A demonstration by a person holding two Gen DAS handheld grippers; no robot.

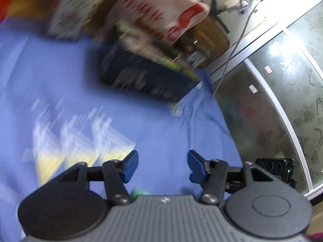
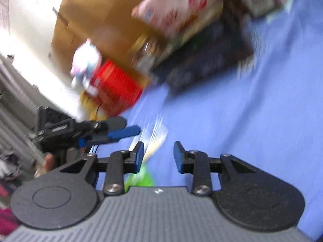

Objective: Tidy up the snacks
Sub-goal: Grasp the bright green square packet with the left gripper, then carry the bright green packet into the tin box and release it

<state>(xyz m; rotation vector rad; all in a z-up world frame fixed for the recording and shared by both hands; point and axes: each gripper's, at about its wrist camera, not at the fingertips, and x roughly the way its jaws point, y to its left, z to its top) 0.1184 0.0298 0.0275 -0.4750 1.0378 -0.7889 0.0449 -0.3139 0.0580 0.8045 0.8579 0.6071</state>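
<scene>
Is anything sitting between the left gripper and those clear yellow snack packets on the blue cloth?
Nothing visible does. The left gripper is open and empty, and the clear yellow snack packets lie just ahead to its left on bare blue cloth. The dark blue box sits farther off, out of that path.

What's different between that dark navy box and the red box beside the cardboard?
The dark navy box lies on the blue cloth with snack packets piled on top; the bright red box has nothing on its red face. The navy one looks broader, the red one more compact. Both sit against the brown cardboard box, and both are motion-blurred.
</scene>
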